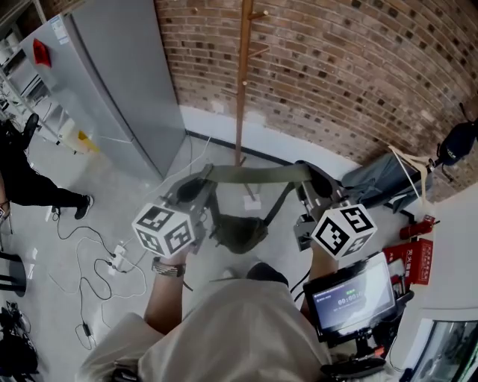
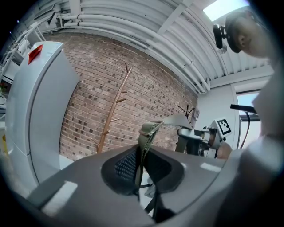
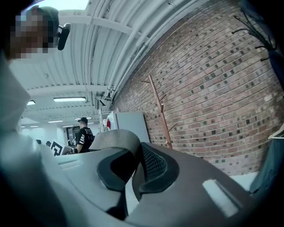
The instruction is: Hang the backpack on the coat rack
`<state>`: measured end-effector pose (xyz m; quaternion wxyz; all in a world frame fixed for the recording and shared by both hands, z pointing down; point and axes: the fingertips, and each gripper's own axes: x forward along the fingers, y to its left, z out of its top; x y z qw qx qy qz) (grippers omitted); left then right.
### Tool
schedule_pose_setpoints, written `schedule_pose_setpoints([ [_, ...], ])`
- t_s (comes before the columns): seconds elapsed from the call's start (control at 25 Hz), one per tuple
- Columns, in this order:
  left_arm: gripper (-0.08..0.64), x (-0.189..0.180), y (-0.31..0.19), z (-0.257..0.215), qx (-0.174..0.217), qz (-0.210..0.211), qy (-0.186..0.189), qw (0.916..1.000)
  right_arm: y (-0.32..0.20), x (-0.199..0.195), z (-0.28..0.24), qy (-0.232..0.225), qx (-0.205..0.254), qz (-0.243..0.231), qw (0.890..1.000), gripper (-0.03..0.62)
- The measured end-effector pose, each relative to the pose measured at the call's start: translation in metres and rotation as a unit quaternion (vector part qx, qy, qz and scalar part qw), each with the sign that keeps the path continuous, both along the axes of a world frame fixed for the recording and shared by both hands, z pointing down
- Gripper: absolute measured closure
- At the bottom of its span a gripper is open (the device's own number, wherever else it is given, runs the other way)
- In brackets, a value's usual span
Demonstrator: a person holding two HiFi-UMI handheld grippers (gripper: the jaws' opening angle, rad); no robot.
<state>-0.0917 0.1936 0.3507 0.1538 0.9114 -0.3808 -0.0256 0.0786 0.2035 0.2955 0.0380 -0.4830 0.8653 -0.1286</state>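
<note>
Between both grippers, backpack strap [image 1: 258, 174] stretched taut: left gripper [image 1: 196, 188], right gripper [image 1: 306, 192] jaws clenched on it, backpack [image 1: 240, 227] dangling below; carrying step, coat rack [image 1: 241, 82] ahead; next: raise strap over peg [image 1: 258, 14]

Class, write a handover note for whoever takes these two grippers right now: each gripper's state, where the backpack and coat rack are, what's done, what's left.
Left gripper: shut on the strap, left end.
Right gripper: shut on its right end.
Backpack hangs below the strap, which is taut between them; coat rack stands ahead by the brick wall, apart from the bag.
Done: bag lifted.
Left: carry it over, hook the strap on a peg.
</note>
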Motion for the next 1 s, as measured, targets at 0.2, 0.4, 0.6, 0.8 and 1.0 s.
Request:
schedule_pose_setpoints([
  [0.2, 0.543, -0.004, -0.008, 0.012, -0.013, -0.002, -0.001, 0.9999, -0.003, -0.005, 0.012, -0.001, -0.012, 0.002, 1.000, 0.586],
  [0.4, 0.543, -0.010, -0.025, 0.017, -0.016, -0.008, -0.007, 0.9998, -0.022, -0.010, 0.015, -0.009, -0.014, -0.004, 1.000, 0.586],
  [0.6, 0.543, -0.013, -0.054, 0.016, -0.015, -0.018, -0.008, 0.9997, -0.053, -0.015, 0.014, -0.019, -0.009, -0.021, 1.000, 0.584],
  [0.8, 0.543, -0.009, -0.090, 0.013, -0.013, -0.027, -0.008, 0.9995, -0.093, -0.010, 0.010, -0.024, -0.004, -0.035, 0.999, 0.584],
  [1.0, 0.543, 0.000, -0.126, 0.013, -0.019, -0.042, -0.004, 0.9990, -0.134, -0.003, 0.009, -0.022, -0.004, -0.050, 0.998, 0.584],
])
